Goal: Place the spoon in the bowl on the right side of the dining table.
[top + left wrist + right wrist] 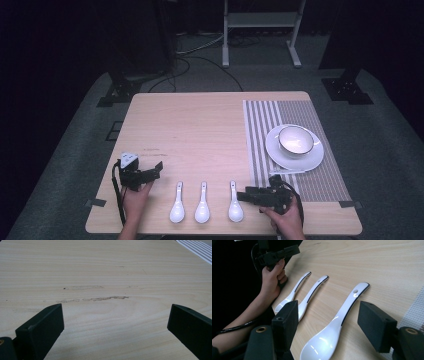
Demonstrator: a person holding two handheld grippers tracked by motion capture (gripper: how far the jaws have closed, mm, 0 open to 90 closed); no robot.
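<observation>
Three white soup spoons (202,202) in row at near table edge, handles pointing away from me. Right gripper (257,196) released, just beside rightmost spoon (337,323); its long axis runs between spread jaws (my likely pick). Left gripper (150,174) released over bare wood, farther off.

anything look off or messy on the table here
Mostly tidy: three white spoons lie side by side, and the bowl sits upright on its plate on the striped placemat. The one oddity is pale smeared residue marks on the bare wooden tabletop, like dried glue or tape traces.
</observation>
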